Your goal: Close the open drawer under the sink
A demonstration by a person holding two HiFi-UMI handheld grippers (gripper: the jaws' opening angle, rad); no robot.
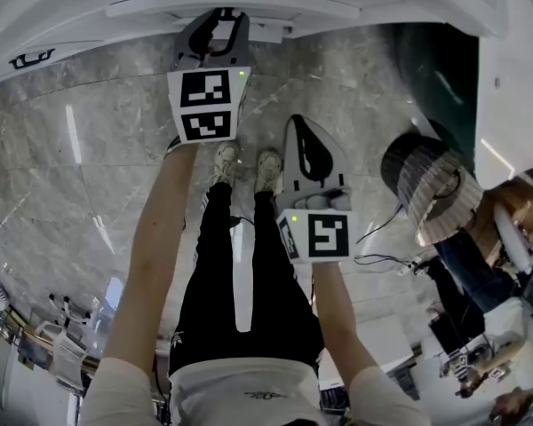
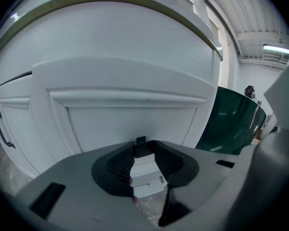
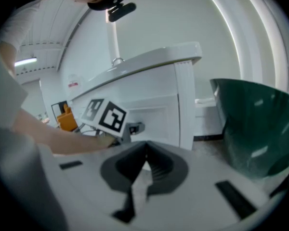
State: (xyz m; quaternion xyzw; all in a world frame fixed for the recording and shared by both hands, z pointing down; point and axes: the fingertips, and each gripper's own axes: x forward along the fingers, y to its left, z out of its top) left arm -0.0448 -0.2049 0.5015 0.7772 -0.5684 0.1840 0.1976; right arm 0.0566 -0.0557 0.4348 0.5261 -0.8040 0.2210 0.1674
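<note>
The white drawer front [image 2: 135, 114] fills the left gripper view, standing out from the cabinet under the sink. In the head view it shows as a white ledge [image 1: 240, 7] along the top. My left gripper [image 1: 220, 18] reaches up to this front with its jaws open and nothing between them. Its tips [image 2: 143, 146] sit close against the lower panel; I cannot tell if they touch. My right gripper [image 1: 300, 124] hangs back over the floor, its jaws [image 3: 145, 148] shut and empty. The right gripper view shows the cabinet [image 3: 154, 114] and the left gripper's marker cube [image 3: 106, 115].
A dark green bin [image 1: 440, 78] stands right of the cabinet, also seen as the green bin [image 3: 260, 129]. A cabinet door handle [image 2: 2, 129] is at the left. Another person in a ribbed hat [image 1: 431, 189] crouches at right, with cables on the marble floor [image 1: 71, 176].
</note>
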